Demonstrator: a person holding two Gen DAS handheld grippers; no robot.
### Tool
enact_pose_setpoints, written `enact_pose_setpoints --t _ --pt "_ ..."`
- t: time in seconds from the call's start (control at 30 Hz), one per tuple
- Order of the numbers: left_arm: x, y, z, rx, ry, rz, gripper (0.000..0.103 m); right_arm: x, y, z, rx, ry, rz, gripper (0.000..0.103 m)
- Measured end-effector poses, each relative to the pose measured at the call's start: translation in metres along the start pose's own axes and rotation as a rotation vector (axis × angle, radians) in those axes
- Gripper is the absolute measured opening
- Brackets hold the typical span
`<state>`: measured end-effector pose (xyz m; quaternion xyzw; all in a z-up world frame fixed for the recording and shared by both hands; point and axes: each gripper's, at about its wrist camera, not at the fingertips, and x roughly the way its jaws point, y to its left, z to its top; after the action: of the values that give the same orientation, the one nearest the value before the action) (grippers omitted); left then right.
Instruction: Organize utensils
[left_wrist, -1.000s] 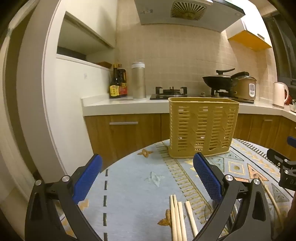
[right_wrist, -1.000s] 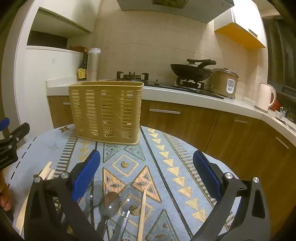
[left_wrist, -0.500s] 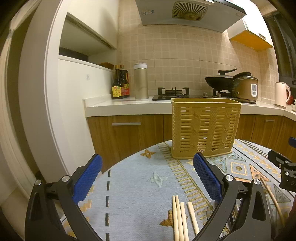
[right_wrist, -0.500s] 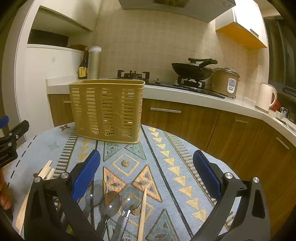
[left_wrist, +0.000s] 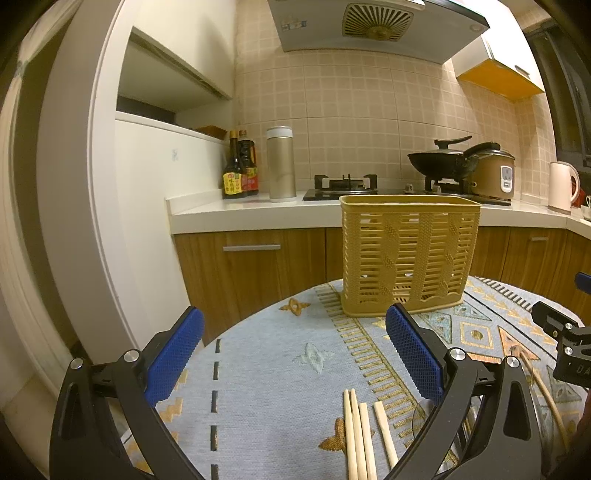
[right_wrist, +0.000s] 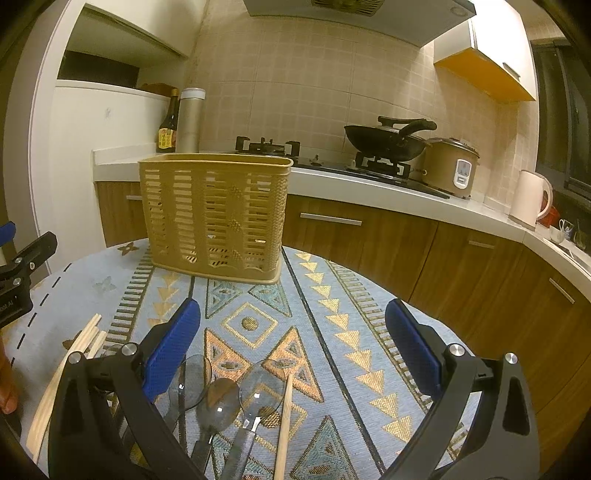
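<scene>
A tan slotted utensil basket (left_wrist: 408, 258) stands upright at the far side of the round table; it also shows in the right wrist view (right_wrist: 214, 216). My left gripper (left_wrist: 295, 356) is open and empty, above the cloth, with several wooden chopsticks (left_wrist: 364, 435) lying just below its right finger. My right gripper (right_wrist: 293, 354) is open and empty above three clear spoons (right_wrist: 221, 402) and a wooden stick (right_wrist: 285, 417). More chopsticks (right_wrist: 70, 354) lie at its left.
The table carries a blue and gold patterned cloth (right_wrist: 332, 317). Behind it runs a kitchen counter (left_wrist: 258, 212) with bottles, a steel flask, a stove, a wok (right_wrist: 386, 142), a rice cooker and a kettle. The other gripper shows at each view's edge (left_wrist: 565, 347).
Both views have tilted up slightly, so the basket and counter sit a little lower in frame. Both grippers stay open and the utensils have not moved.
</scene>
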<state>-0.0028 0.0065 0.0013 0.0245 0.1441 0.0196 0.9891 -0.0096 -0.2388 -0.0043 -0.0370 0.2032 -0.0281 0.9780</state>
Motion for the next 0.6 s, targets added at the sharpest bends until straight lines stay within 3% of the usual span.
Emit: enact_pose_setpoints --t 0.6 --pt "-0.0021 -0.0003 -0.0007 0.003 0.001 0.000 0.096 0.0018 -0.0030 -0.0009 0.010 0.011 0.005 0.096"
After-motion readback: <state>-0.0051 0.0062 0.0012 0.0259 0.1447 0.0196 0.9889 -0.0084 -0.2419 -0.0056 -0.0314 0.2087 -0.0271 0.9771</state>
